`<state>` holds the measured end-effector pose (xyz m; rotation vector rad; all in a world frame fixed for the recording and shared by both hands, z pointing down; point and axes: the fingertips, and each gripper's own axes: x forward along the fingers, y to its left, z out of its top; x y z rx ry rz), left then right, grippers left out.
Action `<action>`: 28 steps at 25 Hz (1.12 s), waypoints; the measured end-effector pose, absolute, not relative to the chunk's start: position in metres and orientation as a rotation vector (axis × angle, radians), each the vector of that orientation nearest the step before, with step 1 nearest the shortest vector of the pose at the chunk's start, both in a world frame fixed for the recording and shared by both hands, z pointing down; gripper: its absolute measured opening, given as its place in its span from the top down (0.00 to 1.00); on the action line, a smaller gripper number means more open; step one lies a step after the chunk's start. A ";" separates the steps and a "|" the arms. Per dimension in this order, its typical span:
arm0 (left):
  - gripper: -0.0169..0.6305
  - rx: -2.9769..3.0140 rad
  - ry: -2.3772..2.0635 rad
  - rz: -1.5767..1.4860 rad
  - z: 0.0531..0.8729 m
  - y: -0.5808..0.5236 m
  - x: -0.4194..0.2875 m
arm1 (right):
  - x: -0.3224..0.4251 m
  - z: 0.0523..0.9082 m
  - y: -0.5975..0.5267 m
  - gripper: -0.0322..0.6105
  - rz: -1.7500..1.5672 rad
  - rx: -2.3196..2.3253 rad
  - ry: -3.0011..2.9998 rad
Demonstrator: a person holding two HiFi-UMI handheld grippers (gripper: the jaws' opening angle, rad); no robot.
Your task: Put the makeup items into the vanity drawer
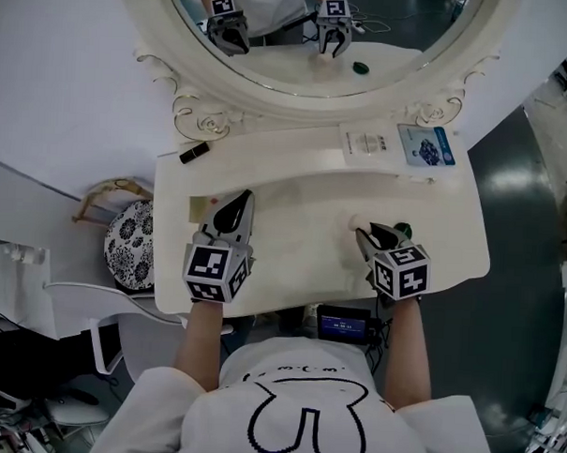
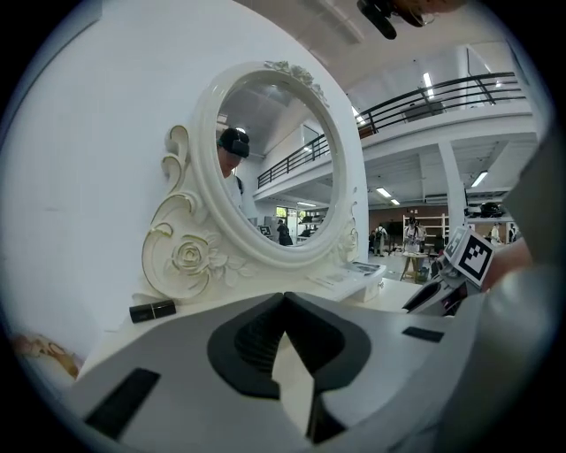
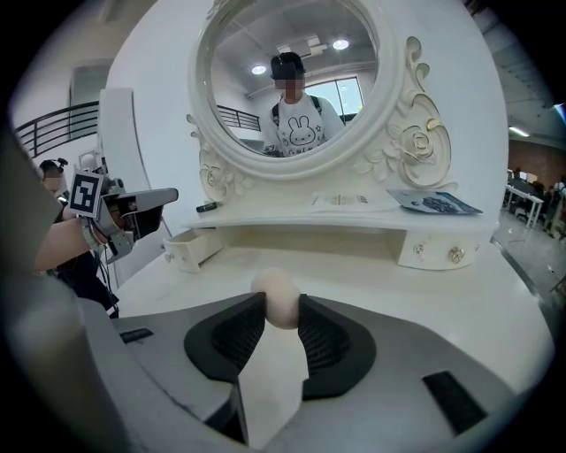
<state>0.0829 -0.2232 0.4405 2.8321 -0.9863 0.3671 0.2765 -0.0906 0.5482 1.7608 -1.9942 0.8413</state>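
- Head view: right gripper (image 1: 363,236) pinches a pale makeup sponge (image 1: 357,223) above the vanity top's (image 1: 291,268) middle.
- Left gripper view: left gripper (image 2: 283,299) has its jaws pressed together, nothing in them.
- Right gripper view: the open drawer (image 3: 183,255) is off to the sponge's left, and the left gripper's closer to it.

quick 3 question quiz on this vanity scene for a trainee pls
1. Pick one: what sits between the jaws of the right gripper?
A) a comb
B) a pale round sponge
C) a brush
2. True or false: the left gripper has its jaws wide apart.
3. Fill in: the small drawer at the vanity's left end stands ____.

Key: 1 B; 2 false, they meet at the tips with nothing between; 3 open.
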 end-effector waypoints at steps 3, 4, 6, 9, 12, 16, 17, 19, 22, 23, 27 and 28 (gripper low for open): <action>0.93 2.829 -1.022 0.350 0.434 -0.224 0.068 | 0.266 0.541 -0.097 0.77 0.824 1.753 -2.018; 0.93 2.828 -1.035 0.343 0.432 -0.225 0.063 | 0.263 0.539 -0.101 0.77 0.816 1.750 -2.026; 0.93 2.821 -1.060 0.331 0.429 -0.227 0.052 | 0.255 0.533 -0.108 0.76 0.798 1.743 -2.042; 0.93 2.805 -1.107 0.320 0.427 -0.230 0.032 | 0.240 0.527 -0.119 0.76 0.772 1.720 -2.070; 0.93 2.787 -1.155 0.312 0.425 -0.233 0.011 | 0.224 0.523 -0.130 0.76 0.752 1.691 -2.098; 0.93 2.758 -1.225 0.303 0.423 -0.240 -0.020 | 0.201 0.520 -0.146 0.76 0.737 1.655 -2.135; 0.93 2.748 -1.248 0.299 0.422 -0.242 -0.028 | 0.195 0.519 -0.151 0.76 0.731 1.643 -2.145; 0.93 2.726 -1.298 0.291 0.420 -0.246 -0.047 | 0.182 0.518 -0.161 0.76 0.714 1.614 -2.169; 0.93 2.691 -1.372 0.281 0.417 -0.251 -0.073 | 0.162 0.514 -0.177 0.76 0.690 1.566 -2.207; 0.93 2.678 -1.397 0.279 0.417 -0.252 -0.082 | 0.155 0.512 -0.183 0.76 0.682 1.549 -2.220; 0.93 2.623 -1.487 0.269 0.416 -0.257 -0.118 | 0.127 0.508 -0.206 0.75 0.650 1.478 -2.266; 0.93 2.610 -1.507 0.269 0.416 -0.257 -0.126 | 0.119 0.507 -0.211 0.75 0.643 1.460 -2.276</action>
